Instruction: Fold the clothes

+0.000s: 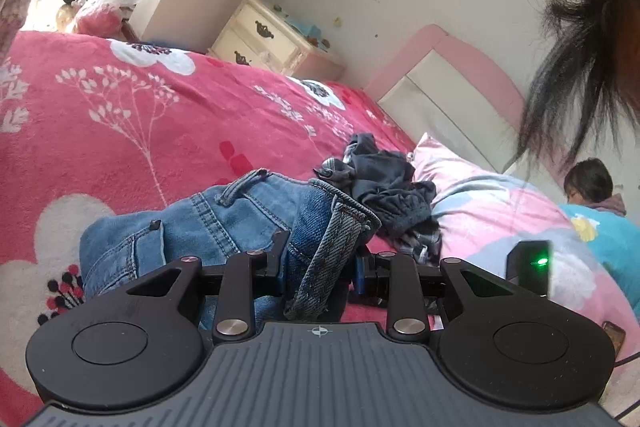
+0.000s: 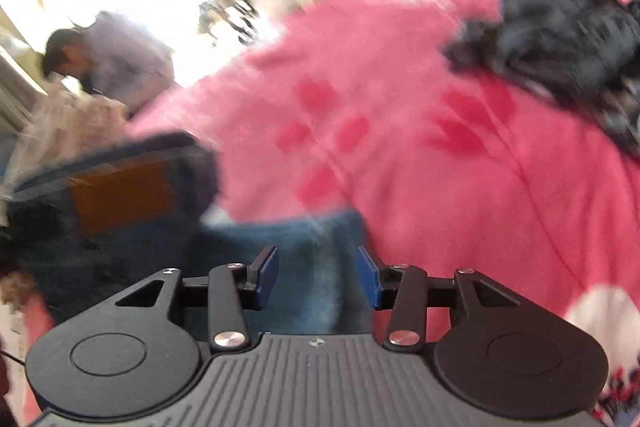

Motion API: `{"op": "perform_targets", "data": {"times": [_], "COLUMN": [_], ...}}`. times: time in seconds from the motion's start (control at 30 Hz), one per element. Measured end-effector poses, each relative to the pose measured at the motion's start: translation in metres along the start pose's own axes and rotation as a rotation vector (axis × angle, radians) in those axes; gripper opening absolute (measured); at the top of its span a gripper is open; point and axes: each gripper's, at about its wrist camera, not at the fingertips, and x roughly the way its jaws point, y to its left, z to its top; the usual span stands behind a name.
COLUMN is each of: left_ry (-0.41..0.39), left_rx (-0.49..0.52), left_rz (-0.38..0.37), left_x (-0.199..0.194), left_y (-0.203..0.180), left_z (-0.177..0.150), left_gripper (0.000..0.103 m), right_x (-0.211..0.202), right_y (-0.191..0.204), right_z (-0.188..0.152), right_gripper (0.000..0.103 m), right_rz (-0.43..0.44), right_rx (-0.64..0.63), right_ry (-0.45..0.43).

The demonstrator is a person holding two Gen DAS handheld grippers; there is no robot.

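Pink floral blanket (image 1: 168,131) covers the bed, carrying jeans (image 1: 224,223). Left tool (image 1: 320,267) clenches their waistband, anchoring it; right tool (image 2: 318,275) stands released over denim, likely to regrip.

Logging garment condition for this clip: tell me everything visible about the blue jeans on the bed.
The blue jeans are faded mid-blue denim with pale contrast stitching, belt loops and a dark rivet at a pocket corner. They lie bunched on the pink floral blanket, waistband end raised. The left gripper is shut on a folded band of the denim that stands up between its fingers. A dark crumpled garment lies just behind, touching or nearly so. In the blurred right wrist view, denim lies between the right gripper's parted fingers, apparently unpressed.
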Motion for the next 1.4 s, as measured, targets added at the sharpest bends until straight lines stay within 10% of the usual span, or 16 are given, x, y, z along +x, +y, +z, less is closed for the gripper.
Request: {"op": "perform_targets", "data": {"times": [0.17,0.33,0.43,0.6,0.7,0.83,1.0,1.13,1.3,1.4], "left_ry": [0.03,0.054,0.073,0.118,0.159,0.248,0.393,0.358,0.252,0.278], "left_rx": [0.073,0.116,0.169,0.273,0.328,0.425,0.306,0.14,0.359,0.327], "left_rz": [-0.011,-0.013,-0.012,-0.017,-0.035,-0.059,-0.138,-0.199,-0.094,-0.116], "left_x": [0.001,0.006,0.009,0.009,0.01,0.014,0.007,-0.005,0.041,0.09], "left_y": [-0.011,-0.017,-0.024,-0.035,-0.041,-0.049,-0.028,-0.005,-0.002,0.021], "left_z": [-0.006,-0.019,-0.025,-0.037,-0.046,-0.058,-0.028,0.015,0.034,0.046], "left_gripper": [0.028,0.028,0.028,0.028,0.028,0.029,0.035,0.04,0.05,0.053], "right_x": [0.038,0.079,0.089,0.098,0.091,0.081,0.08,0.081,0.081,0.084], "right_y": [-0.042,-0.088,-0.082,-0.079,-0.079,-0.067,-0.075,-0.078,-0.079,-0.082], "right_z": [0.007,-0.005,0.002,0.001,-0.001,0.004,-0.009,-0.012,-0.012,-0.012], "right_gripper": [0.05,0.078,0.076,0.029,0.018,0.016,0.015,0.015,0.013,0.013], "right_rz": [0.37,0.632,0.515,0.464,0.405,0.311,0.296,0.315,0.371,0.373], "right_rx": [0.486,0.936,0.848,0.792,0.761,0.578,0.559,0.555,0.556,0.576], "right_ry": [0.068,0.157,0.247,0.279,0.258,0.222,0.212,0.183,0.144,0.15]}}
